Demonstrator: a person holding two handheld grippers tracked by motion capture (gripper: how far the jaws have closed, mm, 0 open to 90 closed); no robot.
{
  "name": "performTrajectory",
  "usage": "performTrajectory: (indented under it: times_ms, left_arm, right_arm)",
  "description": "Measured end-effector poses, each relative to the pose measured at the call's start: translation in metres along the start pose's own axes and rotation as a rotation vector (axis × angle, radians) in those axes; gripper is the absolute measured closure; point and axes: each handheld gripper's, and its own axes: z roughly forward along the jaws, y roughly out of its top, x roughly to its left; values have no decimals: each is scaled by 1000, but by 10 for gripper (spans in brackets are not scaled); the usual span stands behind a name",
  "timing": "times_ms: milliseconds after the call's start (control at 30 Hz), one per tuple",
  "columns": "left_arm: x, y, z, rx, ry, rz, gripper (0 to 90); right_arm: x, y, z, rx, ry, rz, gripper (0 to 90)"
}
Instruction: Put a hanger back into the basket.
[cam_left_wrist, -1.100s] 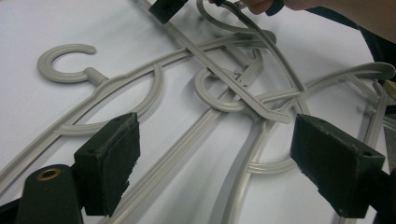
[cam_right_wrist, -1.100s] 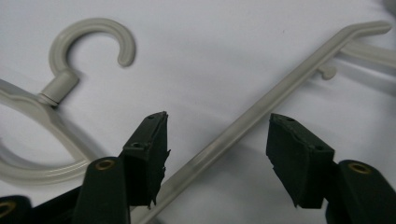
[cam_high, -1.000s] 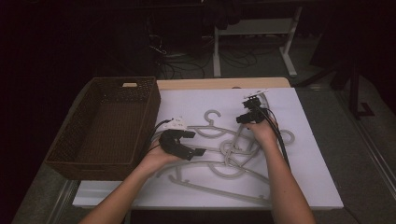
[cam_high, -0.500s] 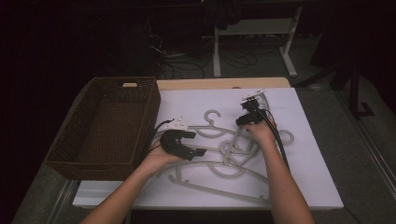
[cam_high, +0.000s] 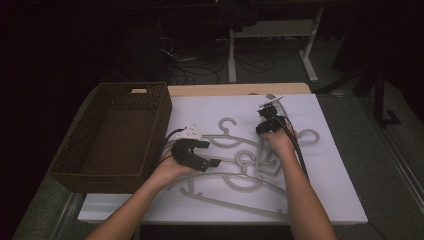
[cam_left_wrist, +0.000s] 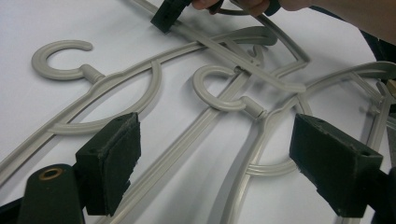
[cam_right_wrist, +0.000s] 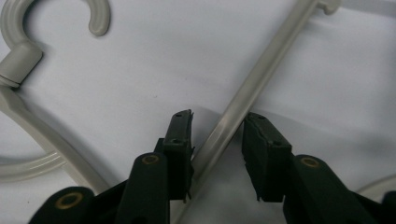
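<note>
Several grey plastic hangers (cam_high: 235, 165) lie tangled on the white sheet (cam_high: 330, 195) covering the worktop, hooks and bars overlapping around centre. Wicker basket (cam_high: 112, 132) sits at 9 o'clock of the pile, just beside the sheet's edge, nothing visible inside. Left gripper (cam_high: 197, 156) hovers at the pile's 9 o'clock side, held in the person's left hand (cam_high: 167, 170); in the left gripper view its jaws stand wide apart, one pad (cam_left_wrist: 109, 161) low left, the other low right, with hanger bars and a hook (cam_left_wrist: 217, 91) lying between and beyond them, nothing gripped. Right gripper (cam_high: 267, 122) is at roughly 1 o'clock of the pile, right hand (cam_high: 280, 140) behind it, cable trailing back along the forearm. In the right gripper view (cam_right_wrist: 217, 154) its jaws are partly apart and straddle a straight hanger bar (cam_right_wrist: 261, 70) running diagonally between them; the left pad looks to be touching or nearly touching the bar, the right pad shows a gap, so not clamped. Another hanger's hook (cam_right_wrist: 28, 28) sits at 10 o'clock in that view. One separate hook end (cam_high: 310, 134) lies at 3 o'clock of the right gripper on the sheet.
</note>
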Motion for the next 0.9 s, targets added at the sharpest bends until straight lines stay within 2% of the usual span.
performTrajectory:
  times_ms: [233, 433, 533, 600, 633, 900]
  left_arm:
    - [0, 0, 0, -1, 0, -2, 172]
    - [0, 0, 0, 1, 1, -1, 172]
    - [0, 0, -1, -1, 3, -2, 172]
    - [1, -1, -1, -3, 4, -7, 173]
    - [1, -1, -1, -4, 4, -8, 173]
    - [3, -2, -2, -8, -1, -22, 175]
  right_arm:
    - [0, 0, -3, -9, -16, -18, 721]
    - [0, -1, -4, -13, -10, -36, 757]
    - [2, -1, -8, -27, -2, -64, 799]
    - [6, -2, -8, -23, -34, -105, 799]
    - [6, -2, -7, -25, -33, -114, 800]
    - [8, -3, -17, -47, -15, -107, 800]
